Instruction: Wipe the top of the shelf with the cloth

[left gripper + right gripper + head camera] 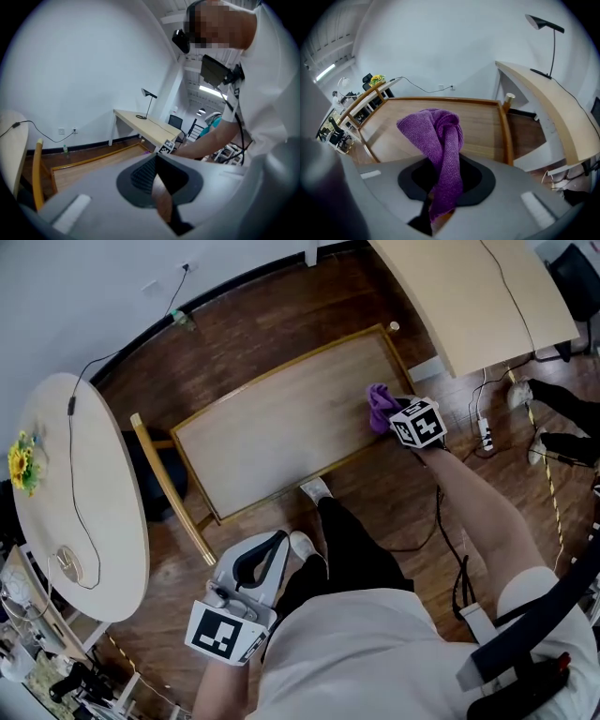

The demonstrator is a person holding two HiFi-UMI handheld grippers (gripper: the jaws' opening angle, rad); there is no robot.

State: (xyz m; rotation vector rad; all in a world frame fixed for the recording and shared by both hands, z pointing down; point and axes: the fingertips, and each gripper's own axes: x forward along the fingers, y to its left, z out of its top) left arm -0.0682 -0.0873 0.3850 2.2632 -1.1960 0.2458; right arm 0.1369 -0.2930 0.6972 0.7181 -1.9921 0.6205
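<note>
Over the right end of the shelf top (pixel 272 432), close to its raised rim, the right gripper (pixel 394 416) is pinching the purple cloth (pixel 380 401) tightly between its fingers, with a bunched fold sticking out past the tips. Down by the person's waist, well apart from the shelf, the left gripper (pixel 267 554) is hovering with its fingers pressed together on nothing.
</note>
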